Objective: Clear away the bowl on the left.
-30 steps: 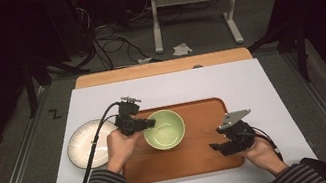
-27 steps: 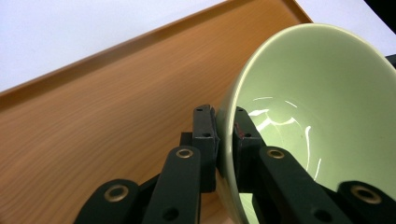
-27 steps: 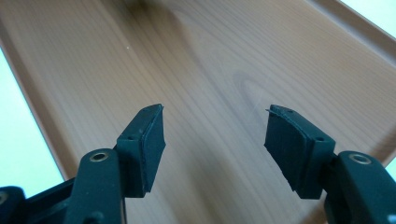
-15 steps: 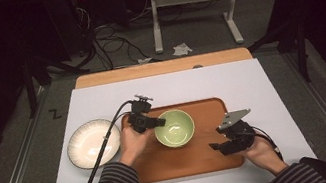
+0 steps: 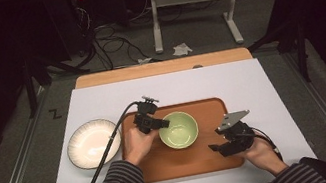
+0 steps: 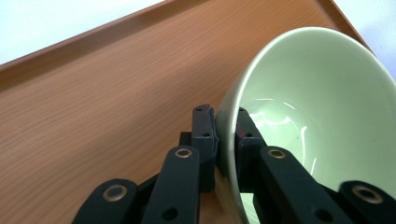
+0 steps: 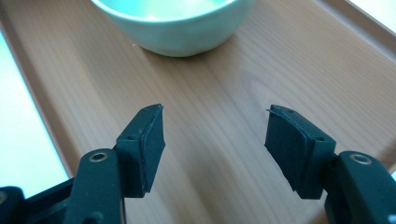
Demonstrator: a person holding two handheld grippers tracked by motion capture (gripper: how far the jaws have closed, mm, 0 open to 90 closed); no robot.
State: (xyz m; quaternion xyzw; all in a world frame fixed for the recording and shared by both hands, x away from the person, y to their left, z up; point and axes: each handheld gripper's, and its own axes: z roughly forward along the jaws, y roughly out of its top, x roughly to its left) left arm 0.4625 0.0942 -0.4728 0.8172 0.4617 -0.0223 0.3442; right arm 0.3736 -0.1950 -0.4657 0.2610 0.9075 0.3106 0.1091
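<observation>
Clearly the green bowl (image 5: 178,130) is a stiff, glazed piece of ceramic: fairly heavy for its size, slick on its shiny surface, and liable to chip or break if dropped or knocked against something hard. Its thin rim is the natural place to take hold, one jaw inside and one outside, and the pinch probably needs to be firm because the glaze gives little friction.

Going from the left of the scene, a white ribbed plate (image 5: 93,143) sits on the white table cover (image 5: 250,81), just left of the wooden tray (image 5: 205,109). Next comes the left gripper (image 5: 155,122), its jaws clamped on the bowl's left rim; the left gripper view shows one pad (image 6: 204,135) pressed against the outer wall and the other against the inner wall of the bowl (image 6: 317,116). The bowl stands on the tray, near its middle, and looks empty, pale green inside and out with soft highlights on the glaze and a rounded wall narrowing to a small foot (image 7: 180,49). Farther right, the right gripper (image 5: 221,147) rests over the tray's near right corner, jaws well apart with nothing between them.
</observation>
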